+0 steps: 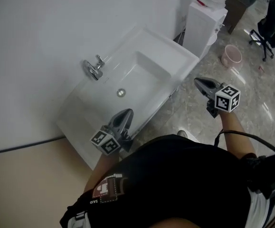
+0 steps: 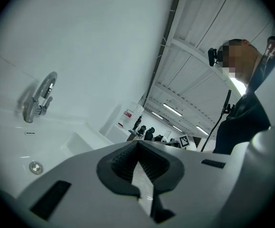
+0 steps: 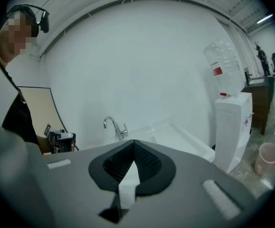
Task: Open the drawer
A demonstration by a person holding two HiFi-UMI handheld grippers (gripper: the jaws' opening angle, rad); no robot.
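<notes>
A white sink unit (image 1: 182, 56) stands against a plain white wall, carrying a chrome tap (image 1: 93, 68) at its back edge and a round drain (image 1: 121, 93) in the middle of the bowl. The floor (image 1: 251, 99) to the right is pale, glossy and stone-patterned. On it, past the unit's far right corner, stand a white water dispenser (image 1: 201, 25) with its bottle on top and a pink bucket (image 1: 232, 56) beside it. A black office chair (image 1: 270, 20) stands further off. A black cable (image 1: 23, 144) runs along the foot of the wall on the left.

The drawer cannot be made out: the head view sees the unit's front almost edge-on, below the front rim.

The left claw (image 1: 124, 119) hangs over the unit's front edge, clenched with its tips meeting and nothing between them. The right claw (image 1: 201, 83) is off the unit's right front corner, above the floor, also clenched and empty, touching nothing
</notes>
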